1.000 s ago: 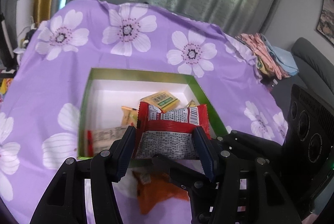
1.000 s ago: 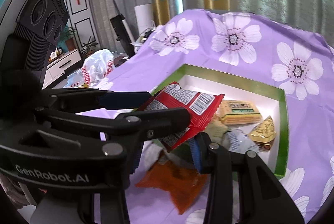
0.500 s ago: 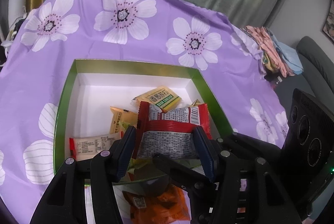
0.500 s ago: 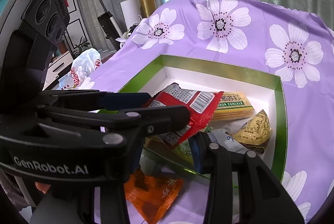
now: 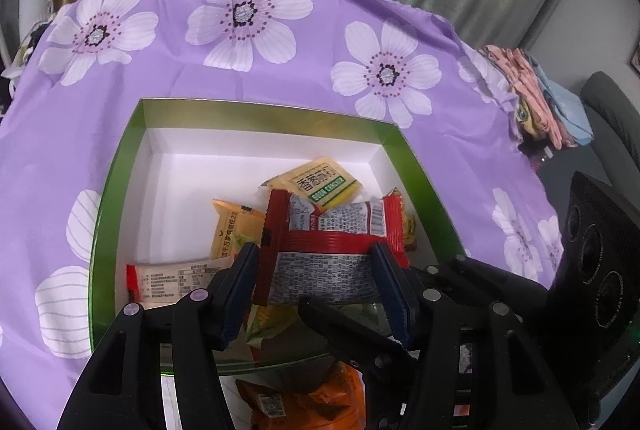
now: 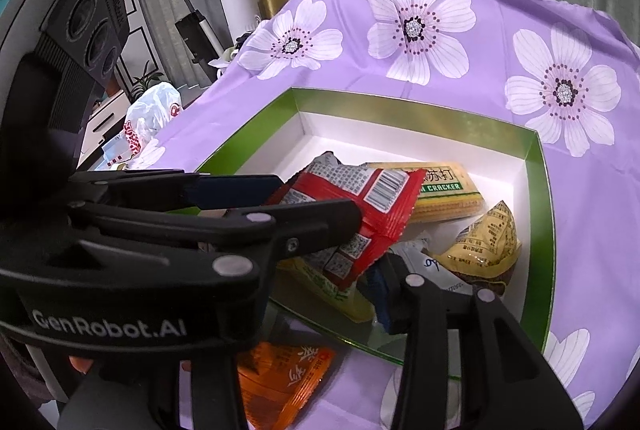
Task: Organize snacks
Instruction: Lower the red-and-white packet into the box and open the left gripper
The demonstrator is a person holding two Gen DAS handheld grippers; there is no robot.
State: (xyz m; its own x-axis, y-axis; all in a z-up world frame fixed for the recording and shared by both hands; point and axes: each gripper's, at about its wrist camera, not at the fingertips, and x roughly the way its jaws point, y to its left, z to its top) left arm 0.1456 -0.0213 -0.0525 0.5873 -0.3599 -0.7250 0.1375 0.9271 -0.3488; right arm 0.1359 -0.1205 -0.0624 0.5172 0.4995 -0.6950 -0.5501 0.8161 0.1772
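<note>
A red snack packet [image 5: 328, 246] with grey print hangs over the near part of a green-rimmed white box [image 5: 264, 113]. My left gripper [image 5: 316, 270] is shut on it, one blue pad on each side. In the right wrist view that left gripper [image 6: 316, 201] reaches in from the left with the red packet [image 6: 360, 205]. My right gripper [image 6: 324, 282] sits just under the packet's lower corner. Its jaws are opening, and its right pad [image 6: 378, 290] stands a little off the wrapper. Its other finger is hidden behind the left gripper.
Inside the box [image 6: 400, 113] lie a yellow soda cracker packet [image 6: 440, 185], a gold triangular packet [image 6: 484, 242], an orange-yellow packet [image 5: 232, 226] and a white-and-red bar [image 5: 172, 278]. An orange packet [image 6: 280, 378] lies on the purple flowered cloth [image 5: 240, 81] before the box.
Both grippers have moved forward and down with the red packet, from the box's near edge to over its inside. The right pad has drawn away from the packet's corner.
</note>
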